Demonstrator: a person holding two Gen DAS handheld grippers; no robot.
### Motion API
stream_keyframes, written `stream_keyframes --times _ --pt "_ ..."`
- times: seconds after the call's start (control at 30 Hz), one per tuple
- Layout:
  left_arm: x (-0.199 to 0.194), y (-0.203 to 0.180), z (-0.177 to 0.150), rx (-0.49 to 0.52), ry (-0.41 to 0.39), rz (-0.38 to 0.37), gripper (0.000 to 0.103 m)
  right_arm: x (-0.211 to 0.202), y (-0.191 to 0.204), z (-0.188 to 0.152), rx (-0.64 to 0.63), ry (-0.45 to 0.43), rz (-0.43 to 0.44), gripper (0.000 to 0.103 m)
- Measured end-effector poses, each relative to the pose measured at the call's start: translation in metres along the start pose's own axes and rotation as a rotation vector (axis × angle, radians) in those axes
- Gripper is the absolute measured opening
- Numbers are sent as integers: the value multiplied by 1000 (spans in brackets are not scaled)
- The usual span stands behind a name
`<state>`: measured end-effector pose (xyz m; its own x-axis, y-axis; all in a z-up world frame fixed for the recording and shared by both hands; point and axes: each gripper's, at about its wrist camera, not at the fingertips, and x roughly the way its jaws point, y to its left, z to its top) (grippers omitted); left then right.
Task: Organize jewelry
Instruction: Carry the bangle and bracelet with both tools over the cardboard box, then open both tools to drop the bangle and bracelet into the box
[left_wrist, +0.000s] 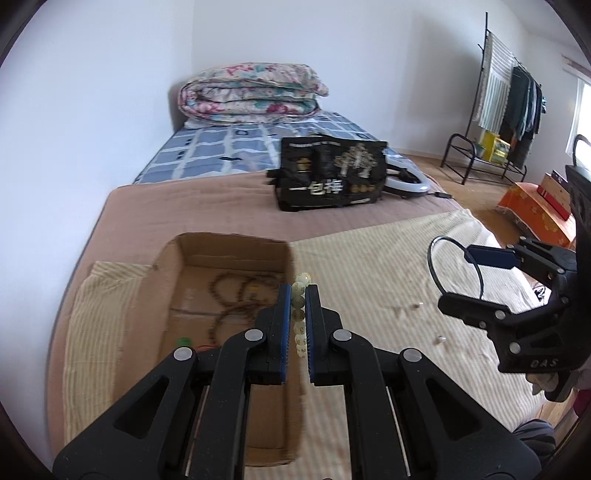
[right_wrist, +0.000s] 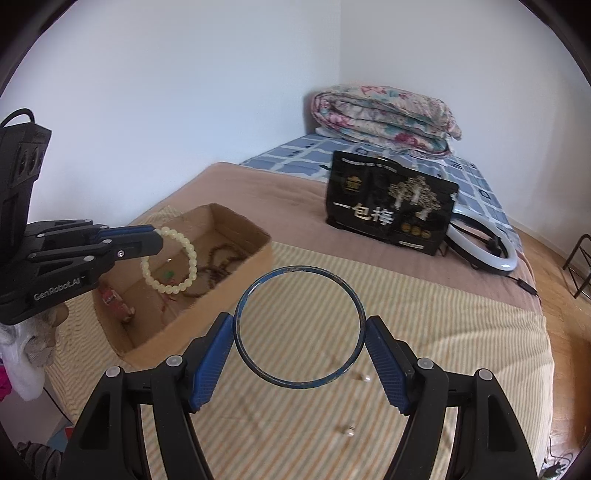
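Note:
My left gripper (left_wrist: 298, 291) is shut on a cream bead bracelet (left_wrist: 300, 306) and holds it above the right wall of an open cardboard box (left_wrist: 236, 245); from the right wrist view the bracelet (right_wrist: 192, 254) hangs over the box (right_wrist: 255, 240). Brown bead strands (left_wrist: 236, 295) lie inside the box. My right gripper (right_wrist: 300, 325) is shut on a dark blue bangle (right_wrist: 280, 273), held above the striped cloth; it also shows in the left wrist view (left_wrist: 480, 273). Two small earrings (right_wrist: 349, 430) lie on the cloth.
A black printed bag (left_wrist: 332, 173) stands mid-bed with a white ring light (right_wrist: 495, 251) behind it. A folded floral quilt (left_wrist: 251, 92) lies at the bed's head. A clothes rack (left_wrist: 509, 103) stands by the far wall. The bed's right edge drops to wood floor.

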<state>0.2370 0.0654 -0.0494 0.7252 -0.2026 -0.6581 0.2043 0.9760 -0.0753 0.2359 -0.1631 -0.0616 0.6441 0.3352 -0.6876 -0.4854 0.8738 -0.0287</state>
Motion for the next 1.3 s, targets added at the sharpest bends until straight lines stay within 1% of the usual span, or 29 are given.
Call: stream_keyframes --times 0.33,0.73,0.97,1.3 --pt "1 50 -1 -39 5 38 5 20 51 13 -28 5 85 74" --pt "21 95 0 -99 34 35 5 53 99 16 -48 43 167 74" --pt "36 103 2 -102 47 34 5 73 115 15 -38 66 195 74" --pt "50 103 5 -97 52 27 5 89 123 13 -42 85 209 74"
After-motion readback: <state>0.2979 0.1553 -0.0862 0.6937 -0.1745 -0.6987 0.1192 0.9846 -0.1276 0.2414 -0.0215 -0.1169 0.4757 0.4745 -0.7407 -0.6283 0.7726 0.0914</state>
